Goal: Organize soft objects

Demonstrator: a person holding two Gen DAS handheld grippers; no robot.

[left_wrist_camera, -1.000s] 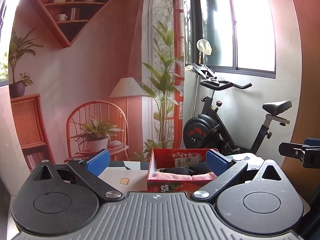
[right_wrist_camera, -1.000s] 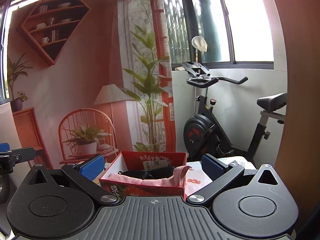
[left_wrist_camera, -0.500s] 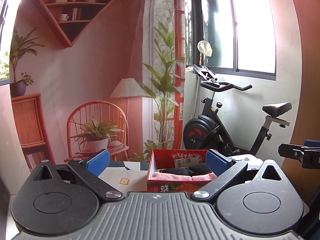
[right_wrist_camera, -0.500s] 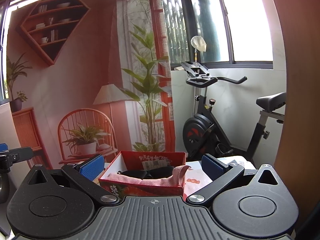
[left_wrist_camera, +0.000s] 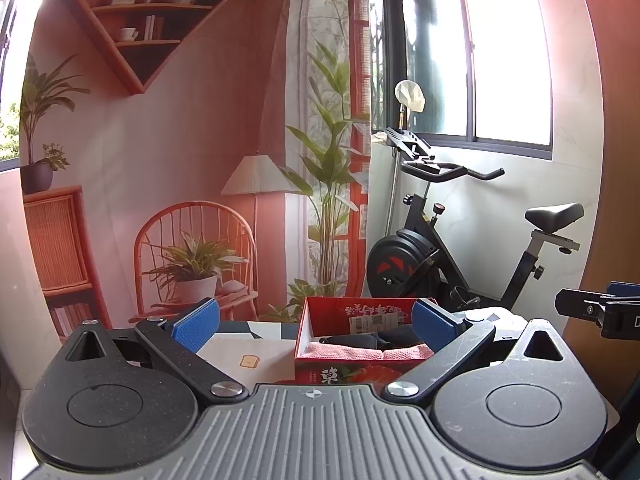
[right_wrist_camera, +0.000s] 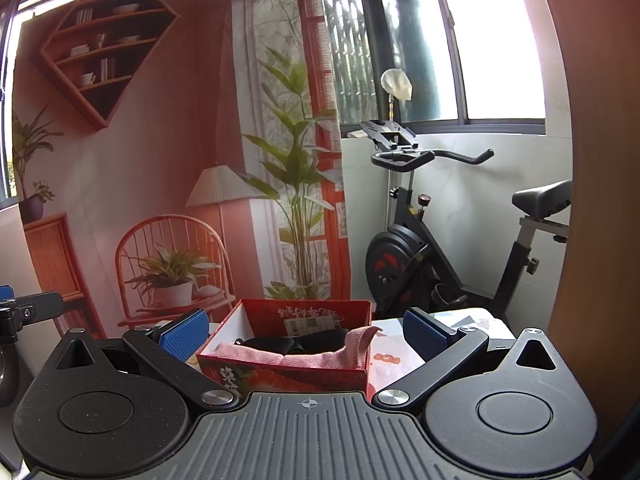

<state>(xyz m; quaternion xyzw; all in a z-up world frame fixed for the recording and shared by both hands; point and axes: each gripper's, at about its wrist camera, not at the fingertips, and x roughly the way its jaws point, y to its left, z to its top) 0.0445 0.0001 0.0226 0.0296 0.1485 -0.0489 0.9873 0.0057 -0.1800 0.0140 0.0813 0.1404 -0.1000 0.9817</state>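
1. Left wrist view: my left gripper [left_wrist_camera: 316, 326] stands wide apart and holds nothing; its blue pads [left_wrist_camera: 196, 324] frame the table [left_wrist_camera: 240, 350] ahead.
2. Right wrist view: my right gripper [right_wrist_camera: 304, 330] is likewise spread wide and empty, with the red box [right_wrist_camera: 288, 372] lying ahead of and between its two fingers.
3. Position of the task's things: in the left view the red box [left_wrist_camera: 360, 372] sits ahead, closer to my right-hand finger than to the other; the soft items lie inside it.
4. Contents, right view: a pink cloth [right_wrist_camera: 304, 358] drapes along the near wall, one corner standing up above the rim toward my right-hand finger. A black soft item [right_wrist_camera: 296, 342] lies behind it, deeper in the box; I cannot tell what it is.
5. Contents, left view: the pink cloth [left_wrist_camera: 360, 354] covers the near side, and the black soft item [left_wrist_camera: 360, 338] rests behind it. A white label [left_wrist_camera: 372, 320] shows on the far inner wall.
6. Judgement of the step: nothing soft is visible outside the box, so the sorting looks nearly or fully done.
7. Advice: if tidying goes on, I should tuck the raised cloth corner down with one finger, approaching from above, slowly, without dragging the light box.
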